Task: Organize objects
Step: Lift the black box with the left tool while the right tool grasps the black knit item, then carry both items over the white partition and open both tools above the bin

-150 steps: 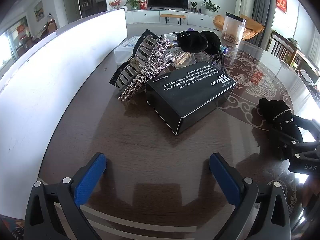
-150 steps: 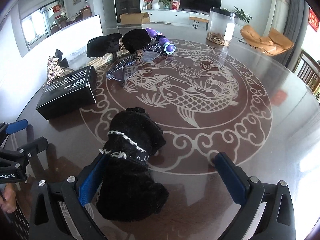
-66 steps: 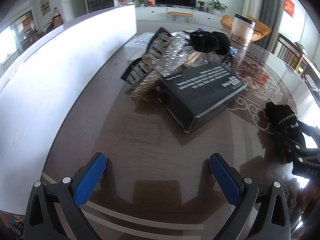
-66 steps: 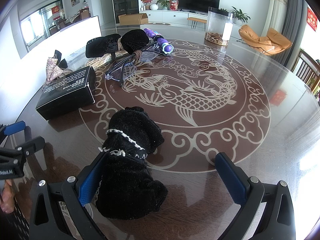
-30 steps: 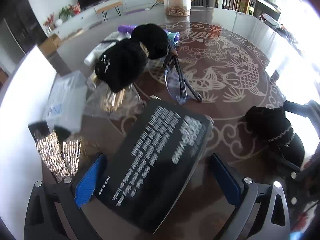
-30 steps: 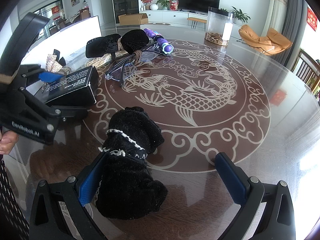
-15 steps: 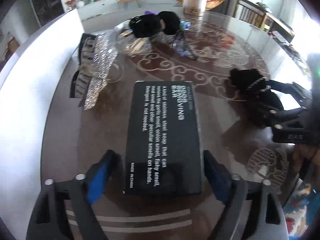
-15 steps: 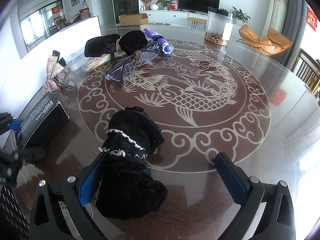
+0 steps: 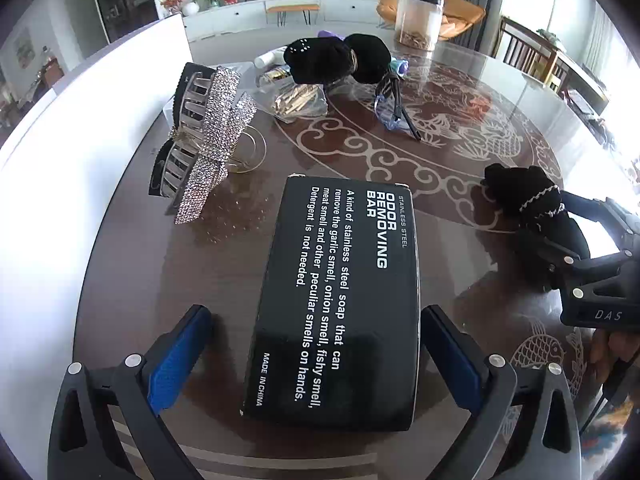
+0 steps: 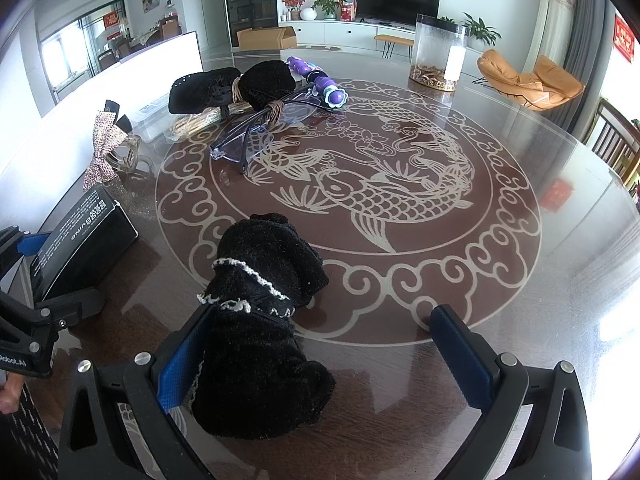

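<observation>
Your left gripper [image 9: 316,354] is opening, jaws wide. The flat black cardboard box with white "ODOR REMOVING BAR" print [image 9: 340,296] lies between them on the round dark wood table w/ a white carp pattern [image 10: 400,200], and the 2 blue pads [image 9: 178,356] are clear of its sides. Your right gripper [image 10: 324,360] is spread wide too. The fuzzy black fabric item w/ white bead trim [image 10: 260,320] sits vs its left pad, not clamped. A rhinestone bow hair clip [image 9: 216,136] lies beyond the box.
</observation>
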Demonstrator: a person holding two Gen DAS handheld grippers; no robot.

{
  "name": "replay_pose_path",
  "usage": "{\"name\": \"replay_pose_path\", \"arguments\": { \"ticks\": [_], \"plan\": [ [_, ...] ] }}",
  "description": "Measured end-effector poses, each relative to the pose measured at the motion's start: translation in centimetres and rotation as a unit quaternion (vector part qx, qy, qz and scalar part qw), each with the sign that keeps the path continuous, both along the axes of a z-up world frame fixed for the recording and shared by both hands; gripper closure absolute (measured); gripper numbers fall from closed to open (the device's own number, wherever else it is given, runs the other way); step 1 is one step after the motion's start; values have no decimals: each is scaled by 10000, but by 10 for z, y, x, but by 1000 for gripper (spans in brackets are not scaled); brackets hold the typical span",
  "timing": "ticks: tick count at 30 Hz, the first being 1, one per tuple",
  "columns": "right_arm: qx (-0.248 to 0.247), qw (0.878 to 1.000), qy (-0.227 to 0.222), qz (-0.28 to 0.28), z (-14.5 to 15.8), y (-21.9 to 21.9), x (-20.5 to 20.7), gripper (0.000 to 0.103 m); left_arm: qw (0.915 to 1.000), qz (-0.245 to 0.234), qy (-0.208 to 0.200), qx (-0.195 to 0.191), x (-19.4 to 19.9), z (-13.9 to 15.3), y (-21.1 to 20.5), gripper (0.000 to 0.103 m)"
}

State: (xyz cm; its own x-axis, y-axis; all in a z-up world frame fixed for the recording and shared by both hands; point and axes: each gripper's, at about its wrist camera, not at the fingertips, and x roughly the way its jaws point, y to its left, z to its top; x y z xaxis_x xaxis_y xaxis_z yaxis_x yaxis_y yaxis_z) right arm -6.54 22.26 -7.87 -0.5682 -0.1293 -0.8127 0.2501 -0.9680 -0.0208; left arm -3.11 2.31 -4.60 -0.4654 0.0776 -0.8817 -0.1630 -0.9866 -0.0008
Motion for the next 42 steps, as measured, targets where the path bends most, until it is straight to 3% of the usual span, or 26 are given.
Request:
{"name": "replay_pose_path", "arguments": {
  "ticks": [4,9,19,20,22,24,26,27,29,30,36,39,42],
  "plan": [
    [-6,10000,-3,-5,0,0,-1,0,10000,-5,-63,-5,-15,1,-1,0],
    [0,10000,-3,-13,0,-1,-1,0,9999,78,148,28,-11,0,0,0],
    [1,10000,-3,-9,0,0,0,0,9998,83,168,21,-7,-4,1,0],
    [14,10000,-31,5,0,0,-1,0,10000,85,3,-2,-9,-3,2,0],
    [127,9983,-531,221,3,-4,-9,0,9998,159,-57,-67,-4,-2,-4,0],
    [158,9960,-843,263,8,-5,-13,0,9998,124,130,-6,-2,2,-5,26],
    [-98,9965,-792,245,22,-5,-11,0,9997,106,220,37,0,6,-3,45],
    [-221,9963,-782,265,26,-6,-10,6,9996,124,262,-39,0,8,-2,45],
    [-365,9937,-1001,344,27,-13,-11,61,9993,107,342,97,3,12,-4,45],
    [-327,9923,-1143,339,25,-17,-12,73,9990,120,389,181,8,16,-7,45],
    [-406,9945,-863,438,60,-39,11,73,9920,500,819,819,45,67,-58,46],
    [-595,9942,-459,766,100,-70,16,73,9821,909,1135,1200,56,110,-114,45],
    [-963,9869,-12,1293,151,-128,16,73,9756,1297,1360,1138,58,145,-172,45]
  ]
}}
